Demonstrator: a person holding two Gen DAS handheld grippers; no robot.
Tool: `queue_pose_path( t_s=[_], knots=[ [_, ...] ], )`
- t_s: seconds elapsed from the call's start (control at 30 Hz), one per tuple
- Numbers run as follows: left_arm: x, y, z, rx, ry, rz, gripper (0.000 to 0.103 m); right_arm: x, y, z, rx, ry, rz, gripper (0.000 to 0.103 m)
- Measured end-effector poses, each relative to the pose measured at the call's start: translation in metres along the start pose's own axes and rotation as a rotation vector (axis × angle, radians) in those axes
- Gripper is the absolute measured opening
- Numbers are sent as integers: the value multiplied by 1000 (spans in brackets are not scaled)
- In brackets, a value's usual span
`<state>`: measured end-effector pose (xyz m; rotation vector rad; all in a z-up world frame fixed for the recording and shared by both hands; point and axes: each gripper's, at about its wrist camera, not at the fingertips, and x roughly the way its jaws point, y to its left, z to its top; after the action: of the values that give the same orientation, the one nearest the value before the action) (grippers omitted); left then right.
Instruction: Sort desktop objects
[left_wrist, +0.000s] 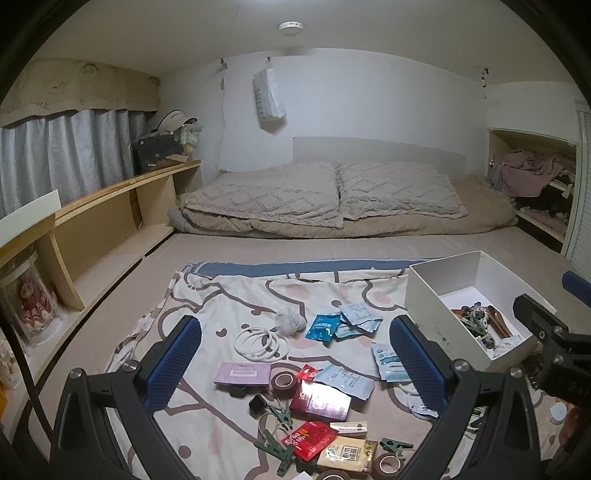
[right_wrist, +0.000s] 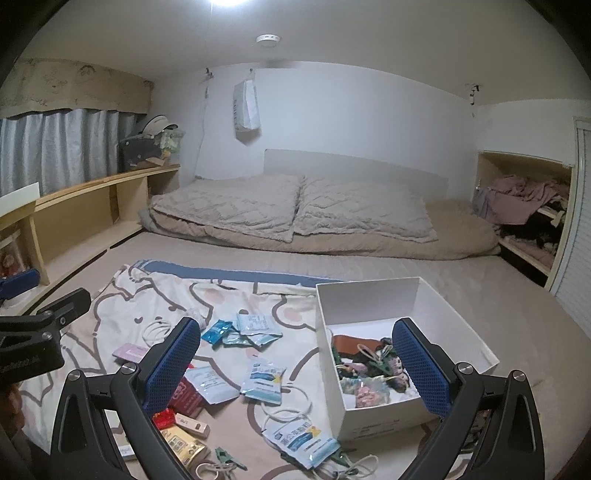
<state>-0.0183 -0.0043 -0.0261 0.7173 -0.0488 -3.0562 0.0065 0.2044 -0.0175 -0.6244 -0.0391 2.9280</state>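
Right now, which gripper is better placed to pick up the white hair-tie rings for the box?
Left, probably. The left gripper, open and empty, frames the white rings between its fingers. The right gripper, also open, hovers nearer the white box, with the rings off its left finger.

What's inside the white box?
The white box holds a jumble of small things: a green clothespin, a brown flat piece and colourful bits. What lies underneath the pile, and behind the right gripper's finger, is hidden.
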Motion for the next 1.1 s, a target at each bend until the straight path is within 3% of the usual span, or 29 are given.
queue_pose_path(
  t_s=[0.5,1.1],
  knots=[
    [9,12,-17,-30,-2,-40,103,23,16,-23,-55,41,72,103],
    [24,22,-56,-33,85,-18,103,43,40,-68,-87,141,175,103]
  ],
)
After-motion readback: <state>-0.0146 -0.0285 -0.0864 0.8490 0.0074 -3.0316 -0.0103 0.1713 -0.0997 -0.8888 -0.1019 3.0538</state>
